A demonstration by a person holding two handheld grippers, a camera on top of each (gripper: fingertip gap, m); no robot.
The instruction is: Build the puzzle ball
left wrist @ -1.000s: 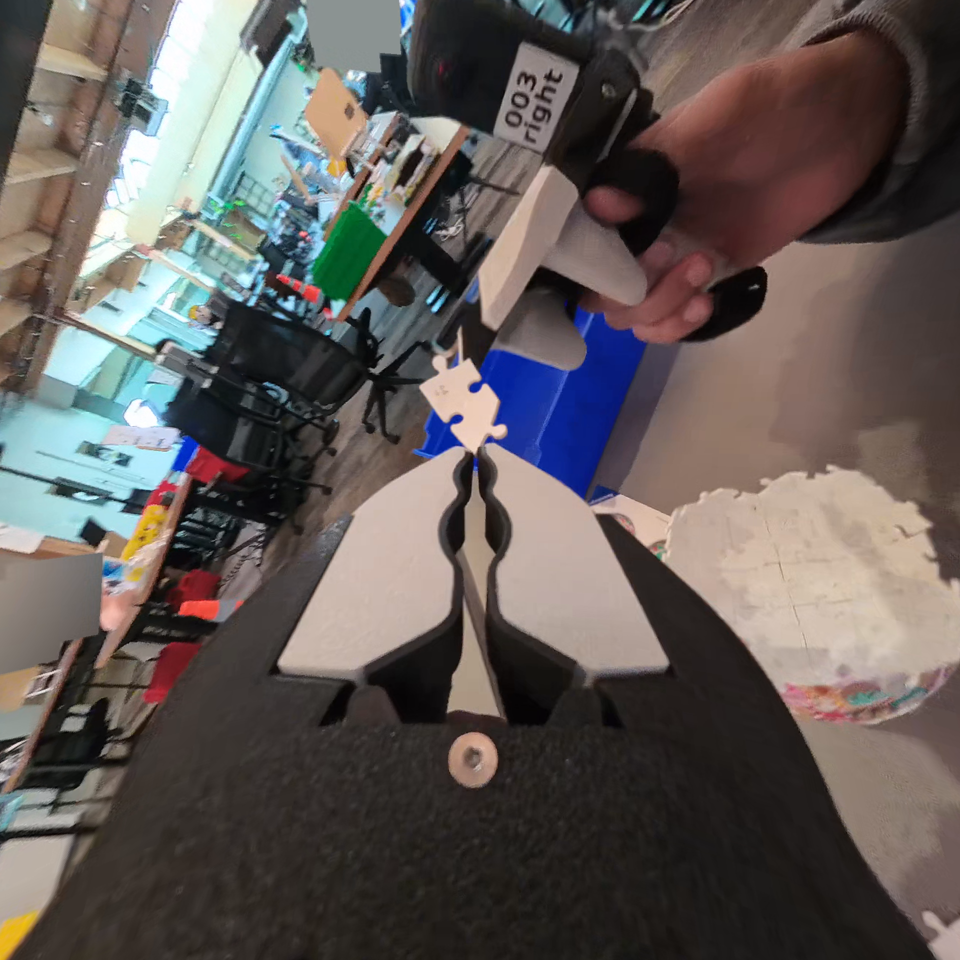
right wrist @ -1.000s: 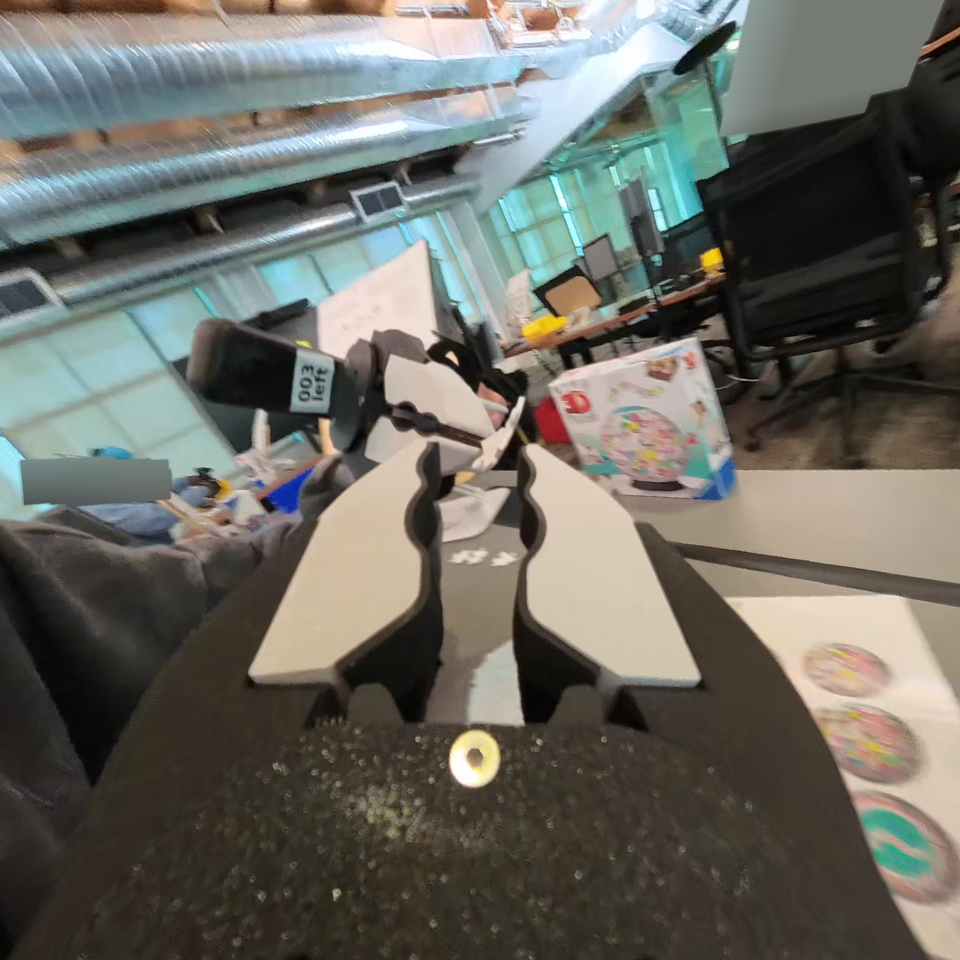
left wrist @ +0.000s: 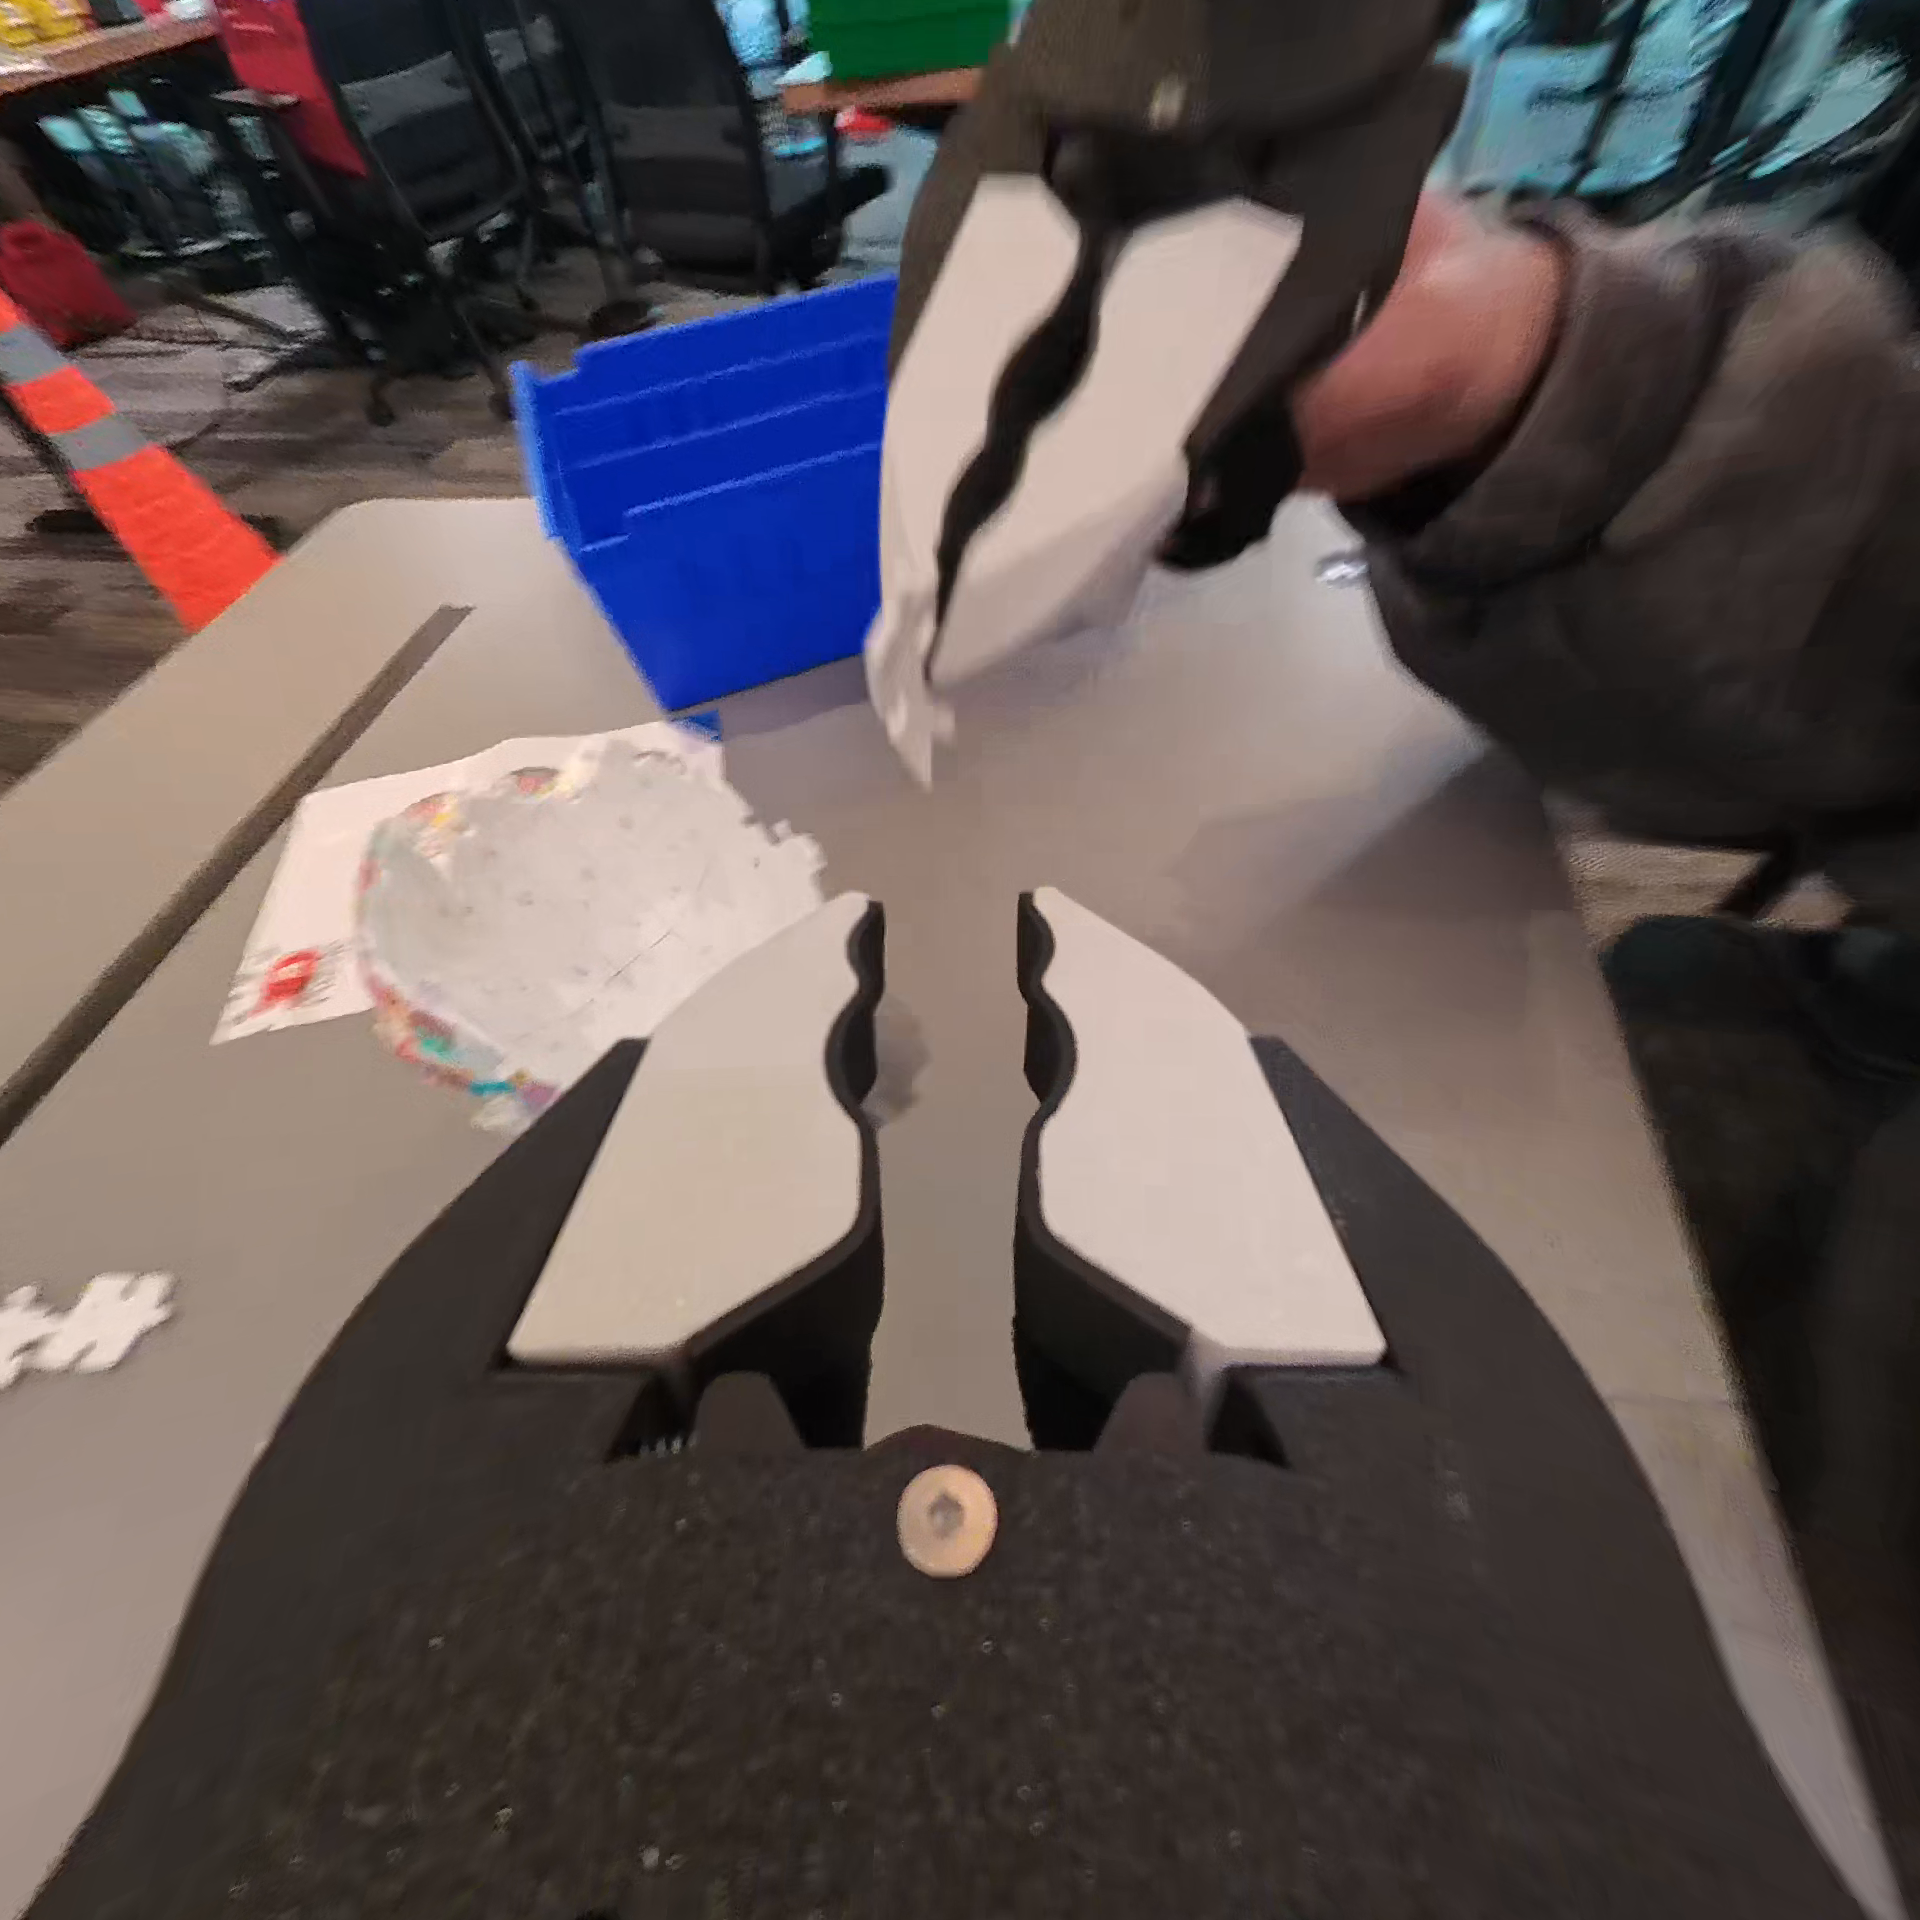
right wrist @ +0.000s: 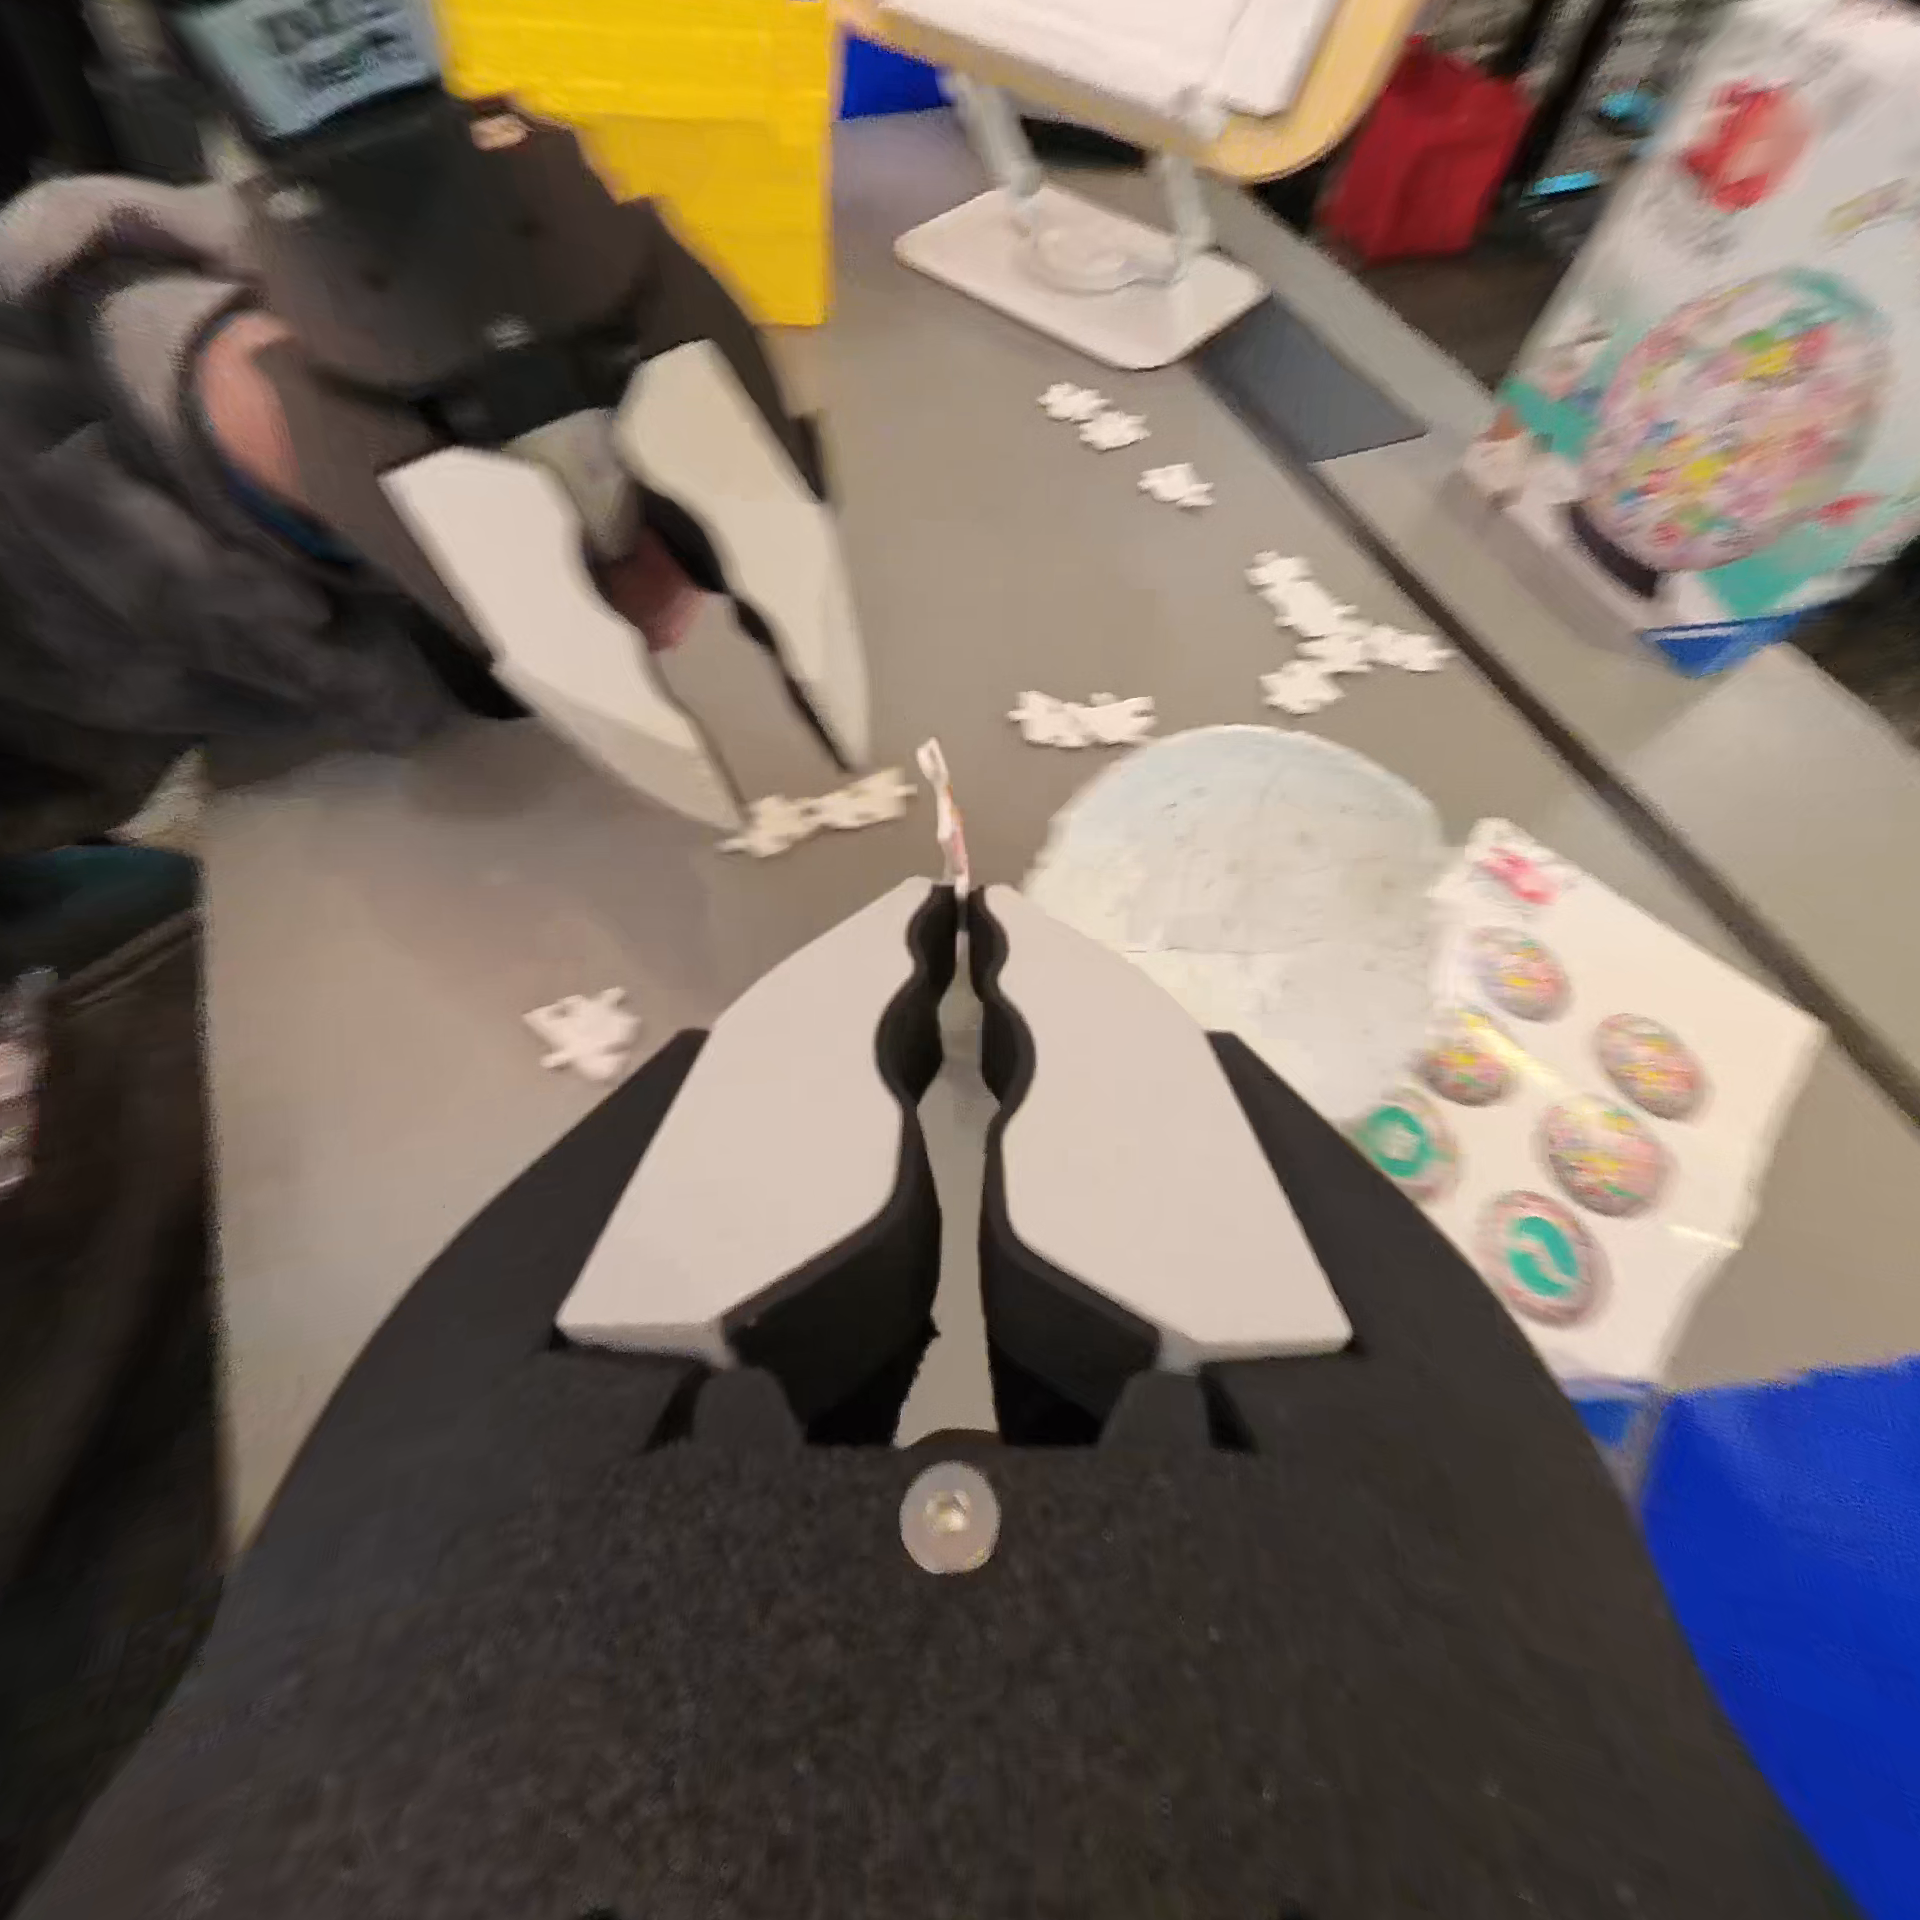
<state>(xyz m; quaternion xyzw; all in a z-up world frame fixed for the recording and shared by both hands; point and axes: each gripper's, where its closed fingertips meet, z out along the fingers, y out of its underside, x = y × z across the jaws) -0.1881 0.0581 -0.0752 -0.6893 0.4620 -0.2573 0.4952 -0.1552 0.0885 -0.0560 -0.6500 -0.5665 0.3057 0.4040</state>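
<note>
- A single puzzle piece (right wrist: 948,821) is pinched edge-on at the very tips of the right gripper (right wrist: 961,896); the jaws are nearly closed, with only the piece's thickness between them.
- The left gripper (left wrist: 948,914) is held open with a clear gap and nothing in it, above the grey table (left wrist: 1195,831).
- The half-built ball (right wrist: 1236,842), a white shell with its open side up, sits on the table just right of the held piece, its far-right edge over a printed sheet (right wrist: 1621,1091).
- In the left wrist view the shell (left wrist: 561,914) lies left of the open fingers, with a blue bin (left wrist: 707,499) beyond it.
- Loose pieces (right wrist: 1081,717) are scattered on the far side of the table; one cluster (right wrist: 821,810) lies at the left gripper's tips, and the puzzle box (right wrist: 1745,353) stands far right.
- Step judged in hand: the piece is to be carried to the shell's jagged rim and pressed in.
- Grip is shallow, so the piece could pivot; a slow approach is advised.
- The tabs should be lined up with the rim gap before any push is made.
- The shell is best steadied by the empty left gripper, or it may slide or flex.
- Which rim slot fits cannot be told; both views are blurred.
</note>
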